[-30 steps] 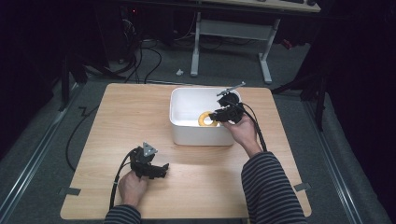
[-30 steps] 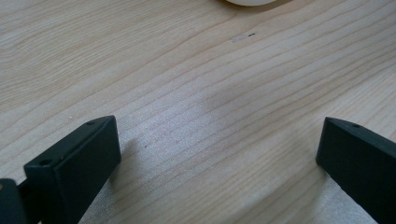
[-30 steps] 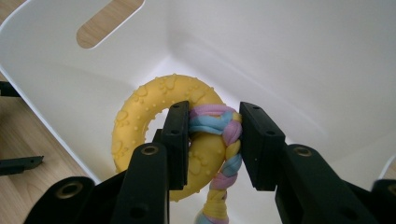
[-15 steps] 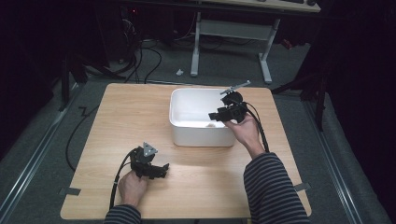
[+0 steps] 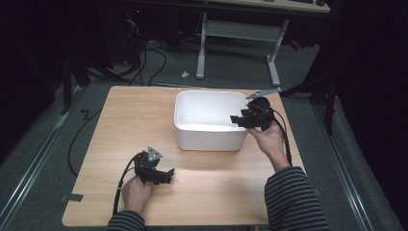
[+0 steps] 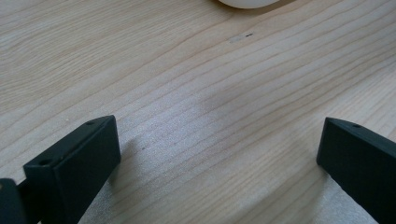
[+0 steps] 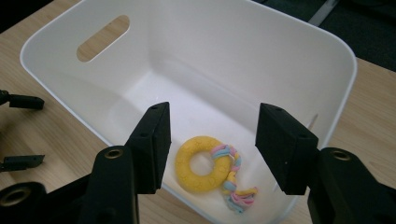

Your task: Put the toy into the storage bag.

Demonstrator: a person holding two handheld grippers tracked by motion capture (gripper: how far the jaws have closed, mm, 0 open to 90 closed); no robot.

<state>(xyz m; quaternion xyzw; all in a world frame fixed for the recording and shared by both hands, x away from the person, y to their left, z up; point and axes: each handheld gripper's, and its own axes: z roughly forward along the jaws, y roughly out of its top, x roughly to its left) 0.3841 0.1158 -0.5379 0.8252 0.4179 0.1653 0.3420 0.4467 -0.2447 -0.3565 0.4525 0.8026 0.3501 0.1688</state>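
High view: the right gripper hangs over the white bin's right rim; the left gripper rests on the table before the bin.

Left gripper view: jaws wide apart over bare wood.

Right gripper view: jaws, just opening, stand apart above the yellow ring toy, which lies free on the bin floor.

Both hands on grippers, jaws apart

Right gripper raised over the right rim of the white bin, jaws just been opening, nothing between them. Left gripper low, near the bin's front left corner, jaws spread wide, left hand behind it. Striped sleeves on both forearms.
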